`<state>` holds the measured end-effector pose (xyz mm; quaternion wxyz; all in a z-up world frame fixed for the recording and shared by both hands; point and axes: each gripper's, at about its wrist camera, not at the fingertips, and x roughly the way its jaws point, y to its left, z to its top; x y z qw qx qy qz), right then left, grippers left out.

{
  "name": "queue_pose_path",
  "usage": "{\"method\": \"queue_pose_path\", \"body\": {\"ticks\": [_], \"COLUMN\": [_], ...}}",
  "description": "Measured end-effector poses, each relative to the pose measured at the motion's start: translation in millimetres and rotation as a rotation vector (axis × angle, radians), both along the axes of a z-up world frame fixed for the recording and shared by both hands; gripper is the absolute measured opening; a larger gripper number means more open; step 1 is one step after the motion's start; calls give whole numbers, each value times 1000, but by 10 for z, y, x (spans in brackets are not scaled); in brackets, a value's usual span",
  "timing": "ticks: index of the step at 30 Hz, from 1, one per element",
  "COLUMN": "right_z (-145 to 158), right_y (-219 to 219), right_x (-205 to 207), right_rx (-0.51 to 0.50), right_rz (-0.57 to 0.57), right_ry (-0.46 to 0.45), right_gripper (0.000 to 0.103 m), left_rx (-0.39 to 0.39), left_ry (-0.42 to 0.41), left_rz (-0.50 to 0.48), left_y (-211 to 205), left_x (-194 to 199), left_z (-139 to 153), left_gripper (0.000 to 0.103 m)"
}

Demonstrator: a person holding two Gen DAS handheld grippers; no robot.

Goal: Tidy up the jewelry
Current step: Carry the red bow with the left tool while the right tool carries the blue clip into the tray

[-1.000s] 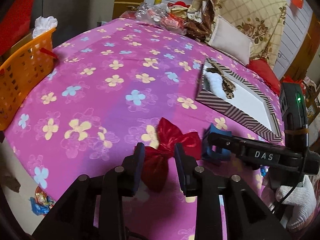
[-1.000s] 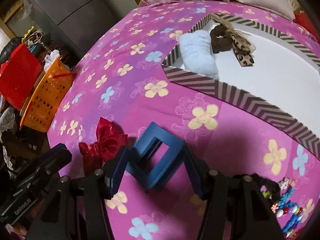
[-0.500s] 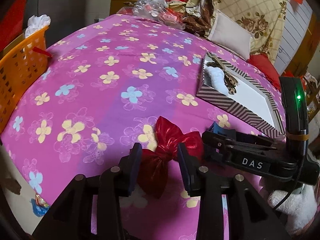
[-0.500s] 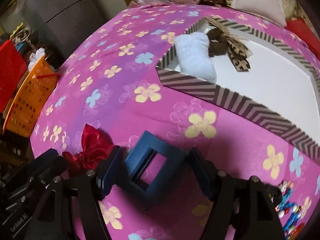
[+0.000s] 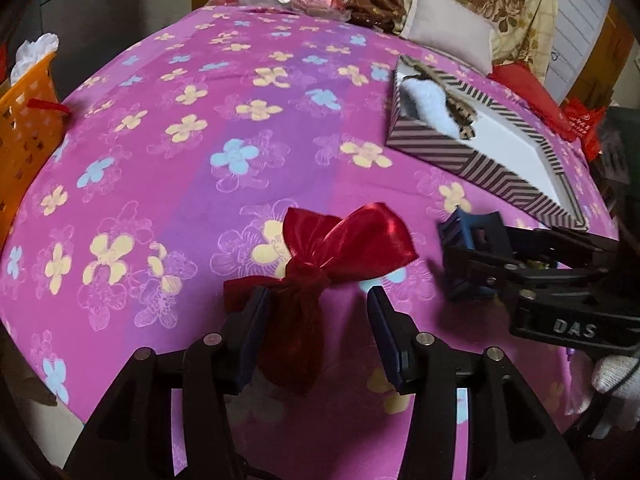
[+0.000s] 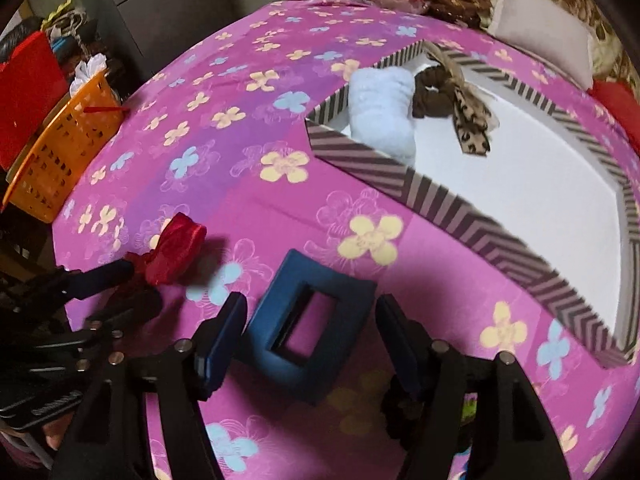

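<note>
Fig.: Your left tongs (image 5: 316,320) are opening astride the red satin bow (image 5: 320,268); right tongs (image 6: 310,332) closing round the blue square clip (image 6: 310,320), pads not yet pressing. Risk: off-centre pinch flips the clip. Both lie near the bed's (image 5: 160,80) front edge; striped box (image 6: 440,196) towards the right edge, orange basket (image 5: 24,128) off the left edge.

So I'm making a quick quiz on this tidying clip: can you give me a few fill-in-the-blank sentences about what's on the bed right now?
1. The bow between the fingers of the left gripper is ____ in colour.
2. The square clip between the fingers of the right gripper is dark ____.
3. The fluffy white piece lies inside the ____ box.
4. The basket beside the bed is ____.

Missing words: red; blue; striped; orange
</note>
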<state>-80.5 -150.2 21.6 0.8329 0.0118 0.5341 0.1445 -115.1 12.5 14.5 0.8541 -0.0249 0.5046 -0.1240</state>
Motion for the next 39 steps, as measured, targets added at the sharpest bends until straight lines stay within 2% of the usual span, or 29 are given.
{"method": "queue_pose_path", "body": {"ticks": [1,2,3,6,15,19,23,31,39], "right_z": [-2,10,25,80,337,531,681,621,457], "right_y": [0,2,10,9,-270,-499,-803,-1349,-1716], "right_x": [-17,-41,-58,-91,-96,-31,109,551,1258], "right_rx": [7,17,11,2,102,116,113,106,81], "right_rz": [4,12,20,39,4,-37,-95,-182,-251], "right_ry": [-7,-17,-29,-54,-111,-155,-186,-165,-143], "right_gripper": [65,62,57,55,54,54,54,54,54], "left_rx": [-3,-7,-11,-88,-102,-116,-85,-132,-162], "left_ry": [0,-7,-5,9,-82,-108,-138,-91,-46], "left_rz": [6,17,24,29,14,-14,-41,-72,-78], "left_y": [10,31,48,115,-14,-212,-489,-1016,-1463], "left_x": [4,10,16,48,46,176,364,883,1214], "left_z": [-14,-17,-16,14,328,510,626,695,622], "left_gripper": [43,27,18,14,11,11,11,11,11]}}
